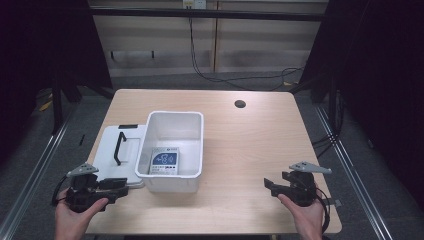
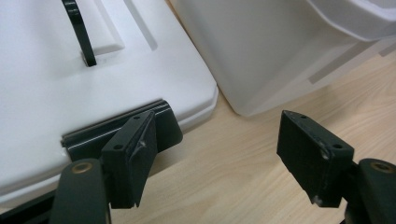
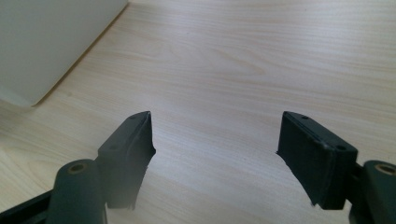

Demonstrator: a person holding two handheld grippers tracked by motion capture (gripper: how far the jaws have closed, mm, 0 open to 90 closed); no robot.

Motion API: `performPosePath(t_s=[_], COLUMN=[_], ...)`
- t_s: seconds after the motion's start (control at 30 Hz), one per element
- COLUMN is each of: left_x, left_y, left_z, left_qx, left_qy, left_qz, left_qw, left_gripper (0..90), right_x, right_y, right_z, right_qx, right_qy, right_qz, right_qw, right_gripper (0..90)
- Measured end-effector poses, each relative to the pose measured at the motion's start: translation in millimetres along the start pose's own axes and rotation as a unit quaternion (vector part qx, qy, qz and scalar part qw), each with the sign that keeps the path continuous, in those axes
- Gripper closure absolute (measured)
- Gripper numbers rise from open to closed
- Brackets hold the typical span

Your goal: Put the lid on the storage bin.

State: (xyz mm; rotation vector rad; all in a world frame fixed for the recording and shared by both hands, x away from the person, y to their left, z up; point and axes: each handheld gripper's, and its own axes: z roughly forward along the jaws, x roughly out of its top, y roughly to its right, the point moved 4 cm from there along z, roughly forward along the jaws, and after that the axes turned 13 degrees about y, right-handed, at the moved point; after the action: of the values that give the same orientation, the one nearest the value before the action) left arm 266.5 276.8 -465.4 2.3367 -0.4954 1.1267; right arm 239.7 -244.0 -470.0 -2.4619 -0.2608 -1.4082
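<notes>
Beside the white bin (image 1: 176, 150), lid (image 1: 112, 155) off, packet (image 1: 165, 162) inside.
Left gripper (image 1: 121, 187) wide at lid's latch (image 2: 122, 130); right gripper (image 1: 270, 186) wide, empty; closing remains.

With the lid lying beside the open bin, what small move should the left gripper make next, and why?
Probably ease the left gripper forward onto the lid's near edge. Its jaws stand open with nothing between them, right at the dark latch, and the bin beside it is uncovered with a packet inside.

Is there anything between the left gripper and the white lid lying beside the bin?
Nothing visible. The left gripper has open jaws right at the near edge of the lid, by its black latch, with bare table between.
</notes>
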Motion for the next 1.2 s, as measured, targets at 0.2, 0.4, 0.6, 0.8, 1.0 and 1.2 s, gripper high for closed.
performPosePath(t_s=[0.2,0.4,0.6,0.8,1.0,1.2], left_x=[0.9,3.3,9.9,27.2,37.8,55.7], left_y=[-2.5,-0.2,5.5,7.8,10.6,14.5], left_z=[-1.8,-1.4,-7.0,-18.6,-18.0,-13.8], left_qx=[0.004,-0.002,-0.012,-0.023,-0.018,-0.01], left_qy=[0.002,-0.005,-0.019,0.018,-0.018,-0.029], left_qz=[-0.002,-0.006,-0.01,-0.028,-0.006,0.012], left_qw=[1.0,1.0,0.9997,0.9992,0.9997,0.9995], left_gripper=[27.8,28.1,29.5,41.7,31.2,33.2], right_x=[0.0,4.1,7.7,7.5,5.2,4.5], right_y=[-2.9,-9.2,-20.8,-25.0,-29.2,-32.5], right_z=[-0.8,-0.6,-4.5,-6.5,-3.3,-1.5], right_qx=[0.014,0.044,0.057,0.039,0.048,0.046], right_qy=[0.011,0.027,0.06,0.057,0.035,0.03], right_qz=[0.001,-0.003,-0.034,-0.055,-0.059,-0.06], right_qw=[0.9998,0.9987,0.996,0.9961,0.9965,0.9967], right_gripper=[35.7,45.2,56.7,39.9,25.1,14.4])
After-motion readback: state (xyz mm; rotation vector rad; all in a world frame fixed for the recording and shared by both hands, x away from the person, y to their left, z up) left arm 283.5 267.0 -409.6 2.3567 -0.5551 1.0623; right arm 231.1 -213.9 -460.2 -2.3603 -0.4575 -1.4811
